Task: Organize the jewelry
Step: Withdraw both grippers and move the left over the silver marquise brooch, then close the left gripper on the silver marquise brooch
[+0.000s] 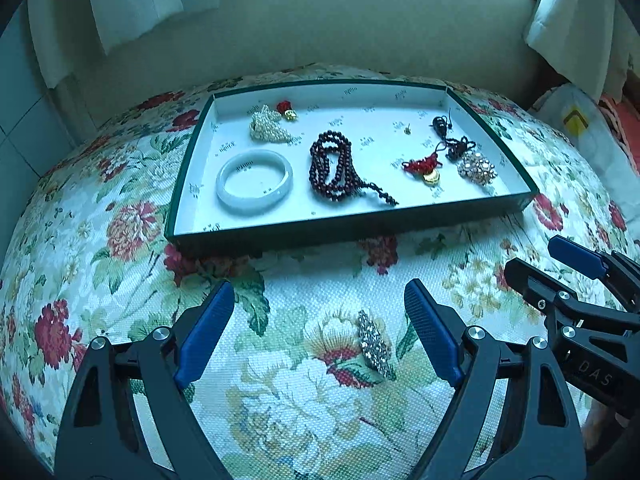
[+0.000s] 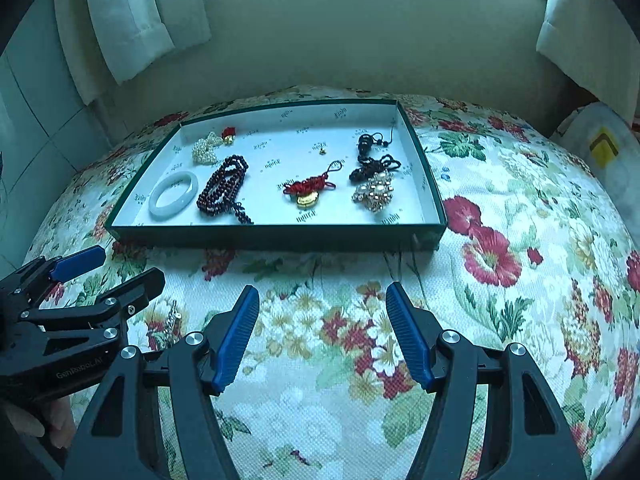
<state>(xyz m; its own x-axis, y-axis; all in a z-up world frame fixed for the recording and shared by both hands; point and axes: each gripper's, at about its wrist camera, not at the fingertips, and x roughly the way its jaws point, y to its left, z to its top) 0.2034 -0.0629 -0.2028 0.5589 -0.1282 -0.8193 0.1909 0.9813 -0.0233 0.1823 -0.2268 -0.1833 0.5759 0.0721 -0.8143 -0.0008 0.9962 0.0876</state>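
A shallow green-rimmed tray (image 1: 360,226) (image 2: 280,236) lies on the floral cloth. Inside it are a white bangle (image 1: 254,182), a dark red bead strand (image 1: 336,168), a pearl piece (image 1: 266,126), a red knot with a gold charm (image 1: 424,168), a black cord pendant (image 1: 450,138) and a rhinestone cluster (image 1: 476,168). In front of the tray a sparkly rhinestone clip (image 1: 374,344) (image 2: 172,324) rests on the cloth. My left gripper (image 1: 320,287) (image 2: 128,265) stands open around the clip, apart from it. My right gripper (image 2: 323,290) (image 1: 534,256) hangs open over bare cloth, holding nothing.
The floral cloth (image 2: 500,320) covers a rounded surface that drops off at the sides. White curtains (image 2: 132,20) and a pale wall stand behind. A plastic bag with a yellow mark (image 1: 580,128) sits at the far right. A hand (image 2: 52,420) holds the left gripper.
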